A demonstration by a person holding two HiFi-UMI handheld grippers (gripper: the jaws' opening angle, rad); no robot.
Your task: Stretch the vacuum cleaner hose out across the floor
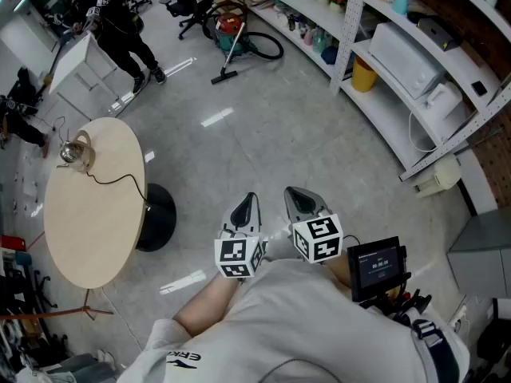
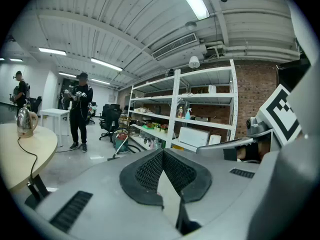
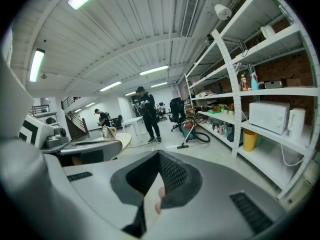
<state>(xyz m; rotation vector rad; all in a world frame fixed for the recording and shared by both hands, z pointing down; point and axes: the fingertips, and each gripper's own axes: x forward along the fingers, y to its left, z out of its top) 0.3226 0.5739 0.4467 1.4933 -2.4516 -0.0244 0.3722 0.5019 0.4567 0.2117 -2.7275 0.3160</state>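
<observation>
One vacuum cleaner hose (image 1: 279,48) lies looped beside the shelving (image 1: 345,38), wand (image 1: 232,53) slanting floorward.

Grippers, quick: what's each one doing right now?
Left gripper: closed, holding nothing.
Right gripper: closed, holding nothing.

The hose (image 1: 280,49) is black, the bin (image 1: 363,76) yellow, the table (image 1: 88,214) beige.

The grey floor (image 1: 287,134) carries a vacuum cleaner (image 1: 230,27) beside the shelf (image 1: 345,46), its hose (image 1: 270,50) looped and its nozzle (image 1: 223,77) lying flat. A round counter (image 1: 88,230) bears a kettle (image 1: 72,152) and cord (image 1: 120,180).
</observation>
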